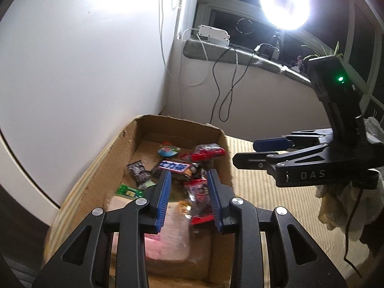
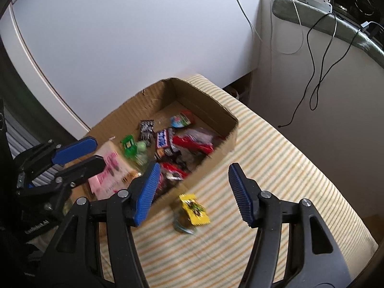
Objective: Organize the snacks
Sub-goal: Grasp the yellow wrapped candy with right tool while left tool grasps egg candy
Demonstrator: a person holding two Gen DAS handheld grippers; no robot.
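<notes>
My left gripper (image 1: 188, 198) and right gripper (image 2: 192, 193) are black frames with silver screws, ribbed blue pads (image 2: 145, 193); a green light at two o'clock.

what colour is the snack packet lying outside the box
Yellow with dark print, seen best in the right wrist view: the packet lies on the striped cloth beside the cardboard box.

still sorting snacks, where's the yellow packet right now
In the right wrist view, the yellow packet lies on the striped cloth just outside the cardboard box, between the open right gripper's fingers.

Plain white wall (image 1: 84, 60); dark night window (image 1: 240, 4) over grey stone sill (image 1: 240, 56); glaring round ring lamp (image 1: 284, 2); black cable (image 2: 319, 55) dangling; yellow-striped cloth surface (image 2: 276, 168).
</notes>
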